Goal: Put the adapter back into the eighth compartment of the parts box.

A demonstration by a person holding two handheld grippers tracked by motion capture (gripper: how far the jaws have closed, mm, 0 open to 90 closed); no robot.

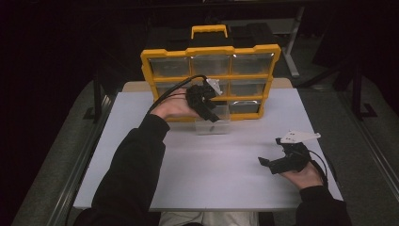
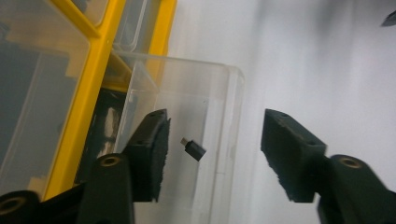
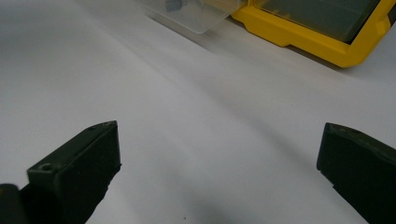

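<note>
Your left gripper (image 2: 212, 154) hangs over the pulled-out clear drawer (image 2: 187, 121) with its jaws spread partway and nothing pinched; the small black part (image 2: 194, 150) shows between them but lower, looking like it lies loose on the drawer floor. One jaw sits inside the drawer, the other outside its near front wall, so the wall stands between the pads. Risk one: if you close now, you clamp that wall instead of the part and tip or drag the drawer, since it seems to hang well out of the yellow organizer (image 1: 211, 77) and rest on the white table (image 1: 188, 179). Risk two: lifting the hand up and back with that inner jaw low can hook the wall and pull the drawer off its slot. Risk three: the part is tiny and lies slanted; a nudge from a pad sends it sliding to a corner where the jaws won't fit. In the high view the cable loops over the organizer's middle row, so a quick pull could snag there. Your right gripper (image 3: 219, 172) rests at the near right of the table, jaws wide apart and empty, well apart from the drawer, so nothing steadies the organizer if the drawer binds when pushed home.
</note>
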